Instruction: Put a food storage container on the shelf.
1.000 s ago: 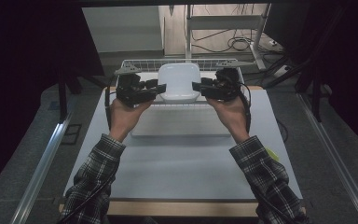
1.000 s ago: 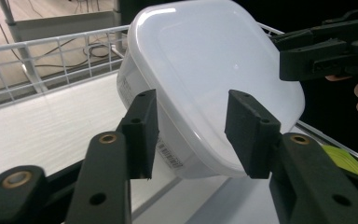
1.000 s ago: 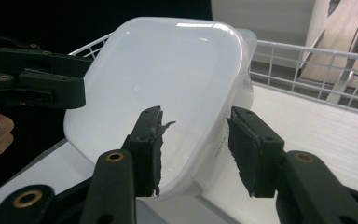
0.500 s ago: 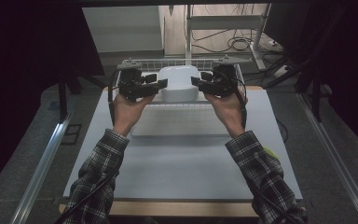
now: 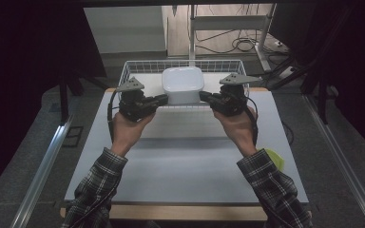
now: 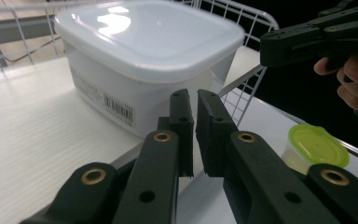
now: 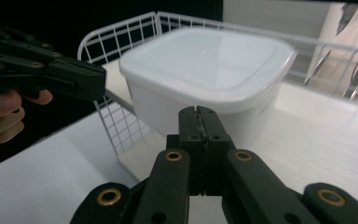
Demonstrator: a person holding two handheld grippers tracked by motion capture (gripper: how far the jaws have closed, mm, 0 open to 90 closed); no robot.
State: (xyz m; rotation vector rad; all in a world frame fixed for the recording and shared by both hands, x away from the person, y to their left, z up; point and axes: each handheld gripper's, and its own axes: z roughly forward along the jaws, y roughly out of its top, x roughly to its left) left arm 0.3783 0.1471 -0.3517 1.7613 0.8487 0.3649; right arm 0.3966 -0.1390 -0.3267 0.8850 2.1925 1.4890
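Note:
A white lidded container [image 5: 183, 80] [image 6: 144, 42] [image 7: 205, 60] stands inside a white wire basket [image 5: 138, 64] [image 6: 242, 11] [image 7: 116, 32] at the table's far edge. My left gripper [image 5: 164, 99] [image 6: 196, 95] points at its left side, jaws drawn together with a hair's gap and nothing between them. From the other side my right gripper [image 5: 202, 96] [image 7: 199, 111] points at the container, jaws shut and empty. Both tips sit at the basket's front rim, close beside the container. I cannot tell if they touch it.
A small tub with a yellow-green lid [image 5: 273, 159] [image 6: 314, 147] sits near the table's right edge. The pale tabletop [image 5: 185, 166] stretches between the person's plaid sleeves. Shelving legs and cables lie on the floor beyond the basket.
Both hands pushed forward a little, then drew back slightly toward the person. The container has stayed in the basket.

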